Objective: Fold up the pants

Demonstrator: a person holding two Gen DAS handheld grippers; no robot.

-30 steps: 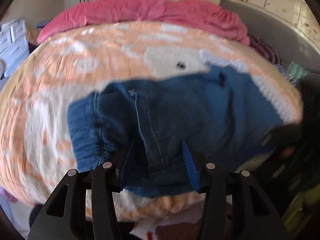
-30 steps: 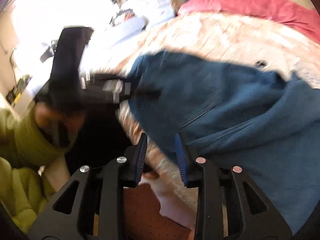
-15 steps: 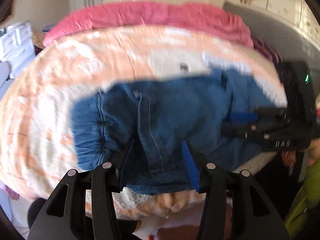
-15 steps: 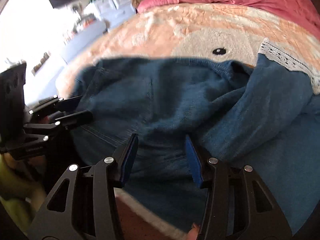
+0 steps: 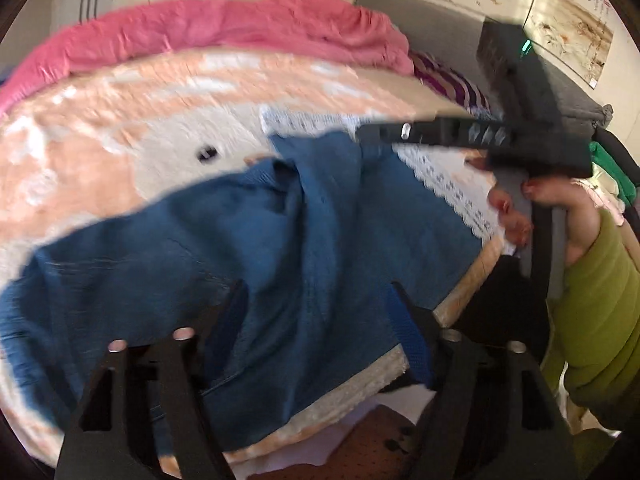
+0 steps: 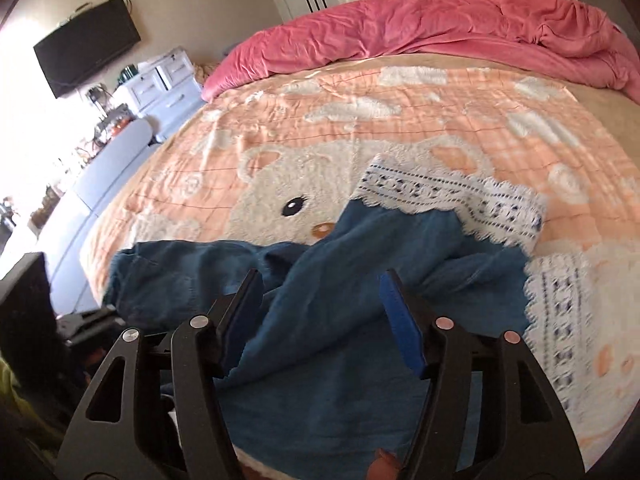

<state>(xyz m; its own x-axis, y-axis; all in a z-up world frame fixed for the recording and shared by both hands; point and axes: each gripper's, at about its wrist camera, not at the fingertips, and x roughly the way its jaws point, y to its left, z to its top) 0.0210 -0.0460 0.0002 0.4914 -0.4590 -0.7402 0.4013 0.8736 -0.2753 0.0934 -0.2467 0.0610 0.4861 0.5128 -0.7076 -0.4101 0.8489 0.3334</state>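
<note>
Blue pants with white lace leg trim lie rumpled on the peach bear blanket near the bed's front edge. My left gripper is open, low over the pants, holding nothing. The right gripper's body shows at right in the left wrist view, held by a hand. In the right wrist view the pants spread below my open right gripper, with one leg and its lace trim reaching to the right. The left gripper's dark body shows at far left.
A pink duvet is bunched along the far side of the bed. A grey headboard is at back right in the left wrist view. A white dresser and a wall TV stand beyond the bed's left side.
Both grippers swung to the right along the pants. The left view shifted from the waistband toward the legs. The right gripper rose and now looks over the lace-trimmed legs. Both stayed open.
</note>
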